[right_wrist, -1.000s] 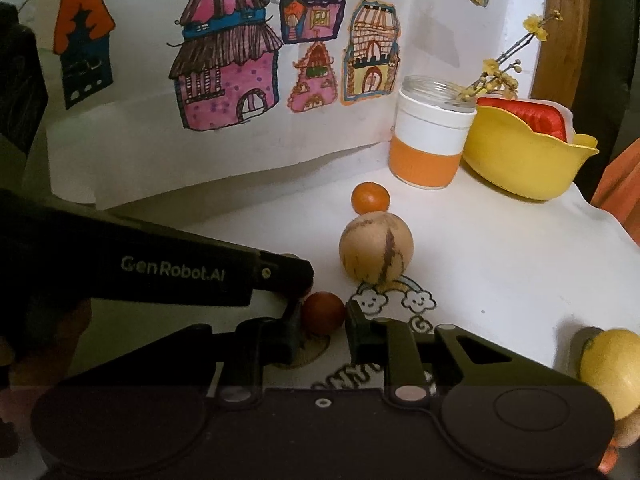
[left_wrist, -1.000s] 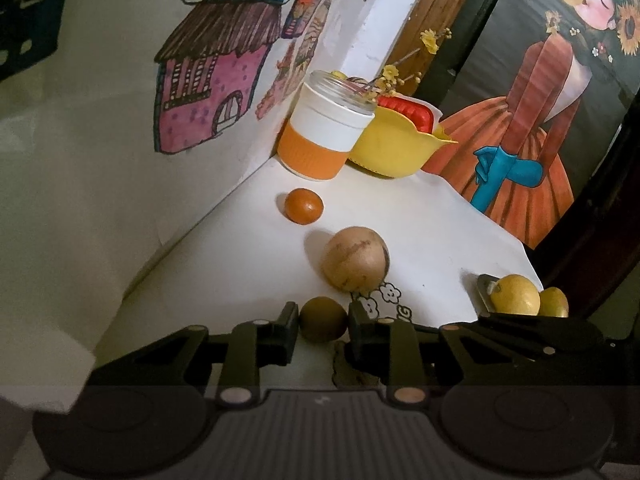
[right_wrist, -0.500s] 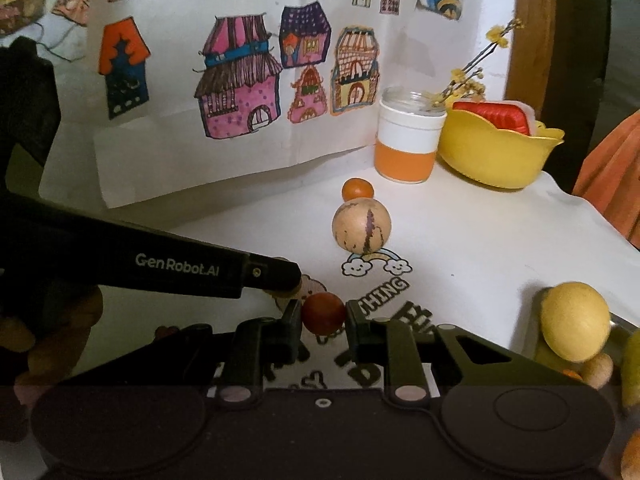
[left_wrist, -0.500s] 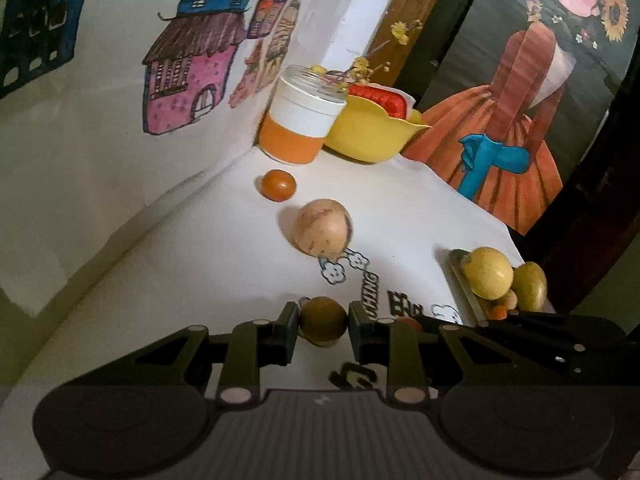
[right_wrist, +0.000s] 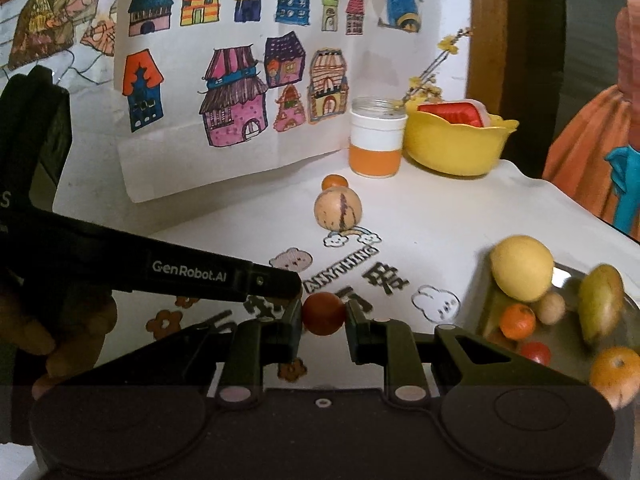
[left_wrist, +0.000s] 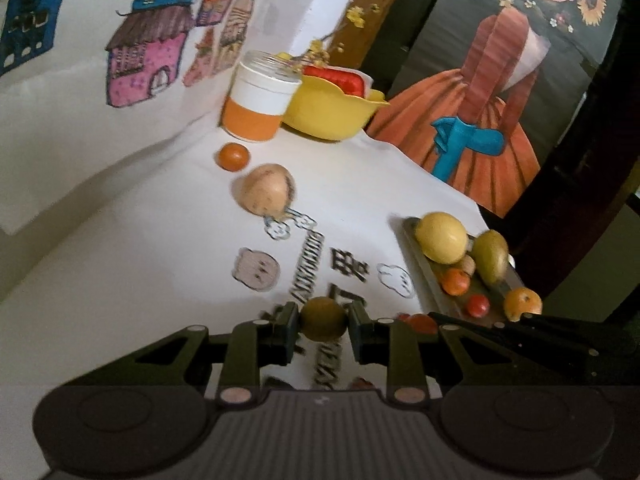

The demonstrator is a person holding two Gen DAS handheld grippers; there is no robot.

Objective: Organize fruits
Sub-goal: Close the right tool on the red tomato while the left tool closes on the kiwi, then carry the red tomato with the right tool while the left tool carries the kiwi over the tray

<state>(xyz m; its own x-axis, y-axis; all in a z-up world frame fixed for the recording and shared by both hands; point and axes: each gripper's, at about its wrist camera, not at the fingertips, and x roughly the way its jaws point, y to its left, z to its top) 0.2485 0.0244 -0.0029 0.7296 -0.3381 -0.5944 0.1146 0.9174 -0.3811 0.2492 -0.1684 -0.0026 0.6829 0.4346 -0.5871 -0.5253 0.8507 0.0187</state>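
A white-and-orange jar [right_wrist: 375, 141] stands at the back of the white printed tablecloth [right_wrist: 432, 216], just beside a yellow bowl [right_wrist: 456, 145] holding something red. Behind them hang a sheet of coloured house drawings [right_wrist: 248, 92] and, to the right, a painting of an orange dress [left_wrist: 476, 120].

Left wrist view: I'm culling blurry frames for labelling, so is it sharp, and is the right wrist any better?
Left wrist view: motion-smeared, table print streaked, dim. Right wrist view: mostly crisp; only the tray fruit at the right edge blurs.
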